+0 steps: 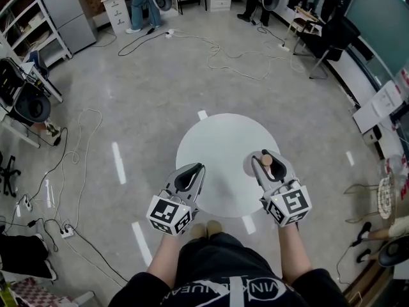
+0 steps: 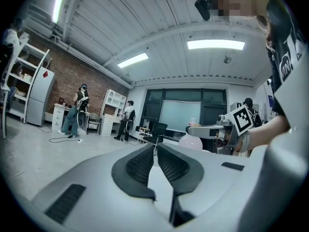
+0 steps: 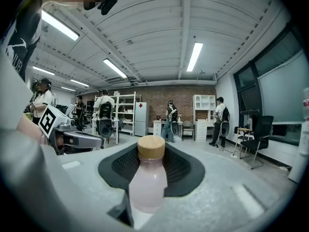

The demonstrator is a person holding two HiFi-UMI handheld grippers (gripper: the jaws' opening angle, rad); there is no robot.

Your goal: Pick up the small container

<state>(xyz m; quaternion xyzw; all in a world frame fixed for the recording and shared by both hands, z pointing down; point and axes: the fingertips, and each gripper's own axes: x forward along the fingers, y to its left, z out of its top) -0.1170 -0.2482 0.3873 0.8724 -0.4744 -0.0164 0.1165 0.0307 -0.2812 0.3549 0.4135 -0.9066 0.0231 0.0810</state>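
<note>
Over the round bench [image 1: 217, 139], my right hand-held gripper [image 1: 270, 169] is clamped on the small container [image 3: 148, 178], which looks lifted clear. My left hand-held gripper [image 1: 190, 176] is closed on nothing. I judge the pick basically done.

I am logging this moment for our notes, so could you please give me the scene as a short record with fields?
Setting: workroom, round white table in front of the person
Left gripper: jaws together, nothing between them
Right gripper: closed on the small pink bottle
Bottle state: upright, wooden cap on
Bottle place: over the table's right part in the head view
Background: other people standing by the far desks
</note>
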